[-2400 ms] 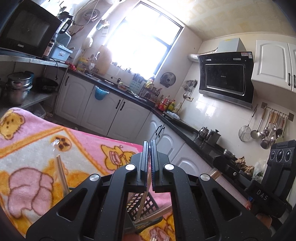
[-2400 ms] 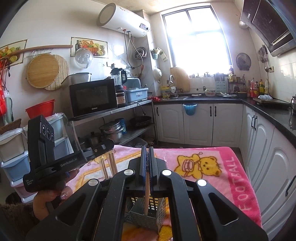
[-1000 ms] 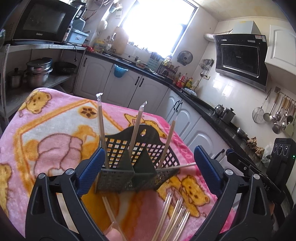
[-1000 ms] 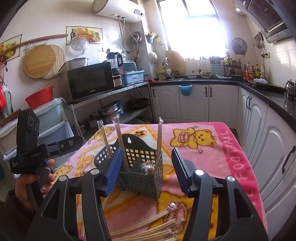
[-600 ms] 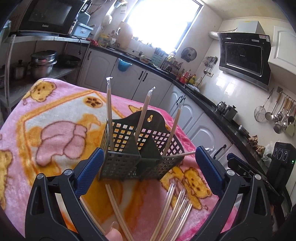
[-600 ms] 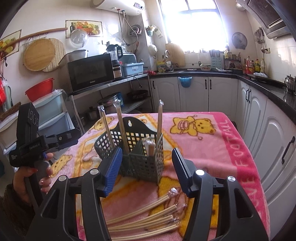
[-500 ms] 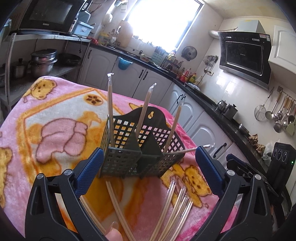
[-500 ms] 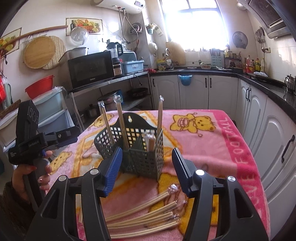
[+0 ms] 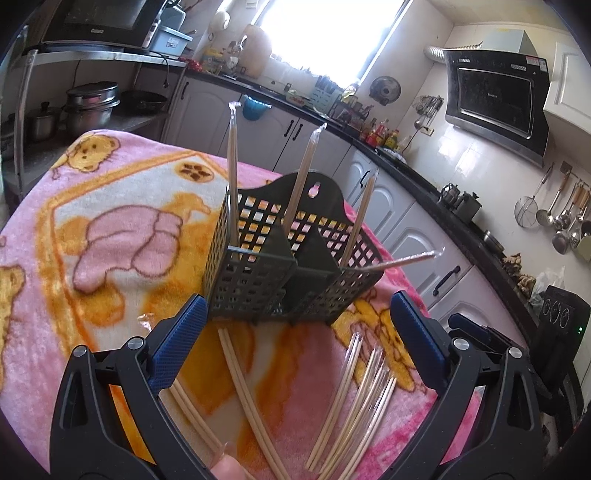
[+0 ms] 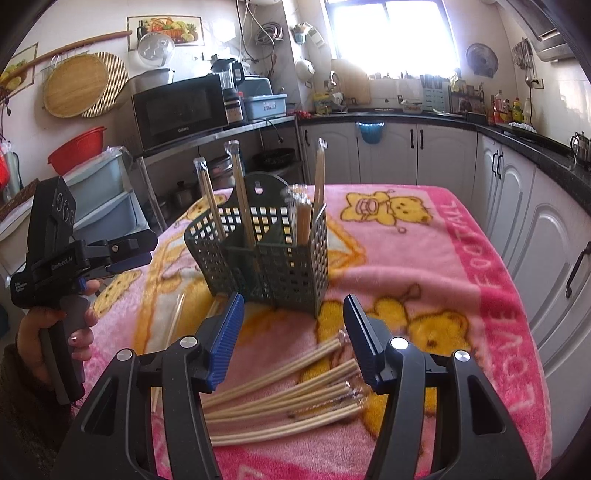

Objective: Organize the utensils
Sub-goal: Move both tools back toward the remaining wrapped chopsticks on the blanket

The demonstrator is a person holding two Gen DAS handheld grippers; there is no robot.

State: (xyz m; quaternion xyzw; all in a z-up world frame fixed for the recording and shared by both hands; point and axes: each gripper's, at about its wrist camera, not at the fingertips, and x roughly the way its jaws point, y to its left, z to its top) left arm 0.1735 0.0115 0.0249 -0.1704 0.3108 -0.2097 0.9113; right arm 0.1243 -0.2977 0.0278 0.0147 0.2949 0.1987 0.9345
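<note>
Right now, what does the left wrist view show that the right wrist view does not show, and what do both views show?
Only the left wrist view: the black range hood, ladles hanging on a wall rail, and the open left claw from behind.

Only the right wrist view: a hand holding the left claw, a red basin, and the open right claw.

Both: the green utensil basket with wrapped chopsticks upright, loose chopsticks on the pink blanket, and the microwave.

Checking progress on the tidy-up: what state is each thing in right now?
Left gripper: jaws open, empty.
Right gripper: jaws open, empty.
Utensil basket: upright on the blanket, holding several wrapped chopsticks.
Loose chopsticks: lying flat on the blanket in front of the basket.
</note>
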